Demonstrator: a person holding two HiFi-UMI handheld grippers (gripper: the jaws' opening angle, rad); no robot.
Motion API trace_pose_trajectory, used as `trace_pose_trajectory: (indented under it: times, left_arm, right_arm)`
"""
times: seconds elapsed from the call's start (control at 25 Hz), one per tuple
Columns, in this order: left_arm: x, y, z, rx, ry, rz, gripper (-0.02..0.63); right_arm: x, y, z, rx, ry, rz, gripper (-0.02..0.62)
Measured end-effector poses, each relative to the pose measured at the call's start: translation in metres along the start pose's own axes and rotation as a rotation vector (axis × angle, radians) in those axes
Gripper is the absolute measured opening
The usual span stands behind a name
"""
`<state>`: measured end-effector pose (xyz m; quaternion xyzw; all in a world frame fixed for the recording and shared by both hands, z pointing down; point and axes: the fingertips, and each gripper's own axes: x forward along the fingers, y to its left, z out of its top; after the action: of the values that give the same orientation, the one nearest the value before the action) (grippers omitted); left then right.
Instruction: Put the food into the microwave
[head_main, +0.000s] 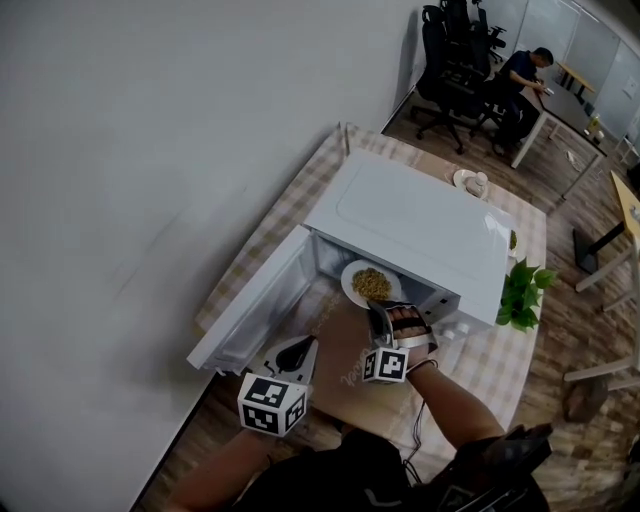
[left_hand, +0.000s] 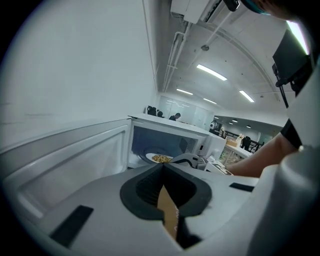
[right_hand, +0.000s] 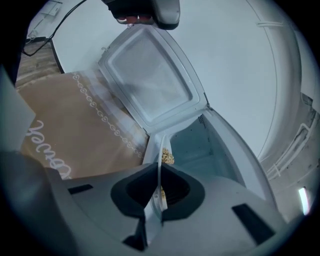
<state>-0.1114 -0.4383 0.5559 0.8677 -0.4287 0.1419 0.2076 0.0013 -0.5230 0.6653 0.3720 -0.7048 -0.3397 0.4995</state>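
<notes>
A white microwave (head_main: 410, 225) stands on a checked tablecloth with its door (head_main: 255, 310) swung open to the left. A white plate (head_main: 352, 272) of yellowish grainy food (head_main: 371, 284) sits in the cavity's mouth. My right gripper (head_main: 392, 315) is shut on the plate's near rim. In the right gripper view the plate (right_hand: 161, 165) shows edge-on between the jaws, with the food (right_hand: 167, 157) beyond. My left gripper (head_main: 297, 352) is shut and holds nothing, low by the door's near corner. From the left gripper (left_hand: 163, 167) view, the plate (left_hand: 160, 158) lies inside the cavity.
A brown mat (head_main: 350, 370) lies before the microwave. A green plant (head_main: 522, 290) stands at its right corner, and a small white dish (head_main: 470, 182) sits behind it. A wall runs along the left. Office chairs (head_main: 455, 60) and a seated person (head_main: 520, 75) are far back.
</notes>
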Motion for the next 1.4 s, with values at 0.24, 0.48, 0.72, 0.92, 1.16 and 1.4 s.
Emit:
trace_pose_trajectory:
  times: [0.24,0.48,0.72,0.92,1.16,1.4]
  left_arm:
    - [0.002,0.007,0.003,-0.035,0.014,0.004,0.009]
    - [0.004,0.009,0.003,-0.051,0.019,0.009,0.009]
    - [0.004,0.007,0.0,-0.053,0.029,0.014,0.009]
    - [0.002,0.005,-0.004,-0.06,0.039,0.02,0.009]
    - [-0.003,-0.002,-0.006,-0.05,0.038,0.017,0.009]
    - [-0.008,-0.003,-0.01,-0.05,0.04,0.026,0.008]
  right_arm:
    - [0.023,0.01,-0.015,0.024,0.04,0.028,0.02]
    - [0.038,0.011,-0.025,0.003,0.054,0.004,0.02]
    - [0.052,0.012,-0.036,-0.02,0.096,0.046,0.031]
    - [0.056,0.02,-0.039,-0.022,0.124,0.105,0.051]
    - [0.06,0.028,-0.047,0.002,0.144,0.145,0.064]
    - [0.06,0.029,-0.047,0.035,0.173,0.196,0.089]
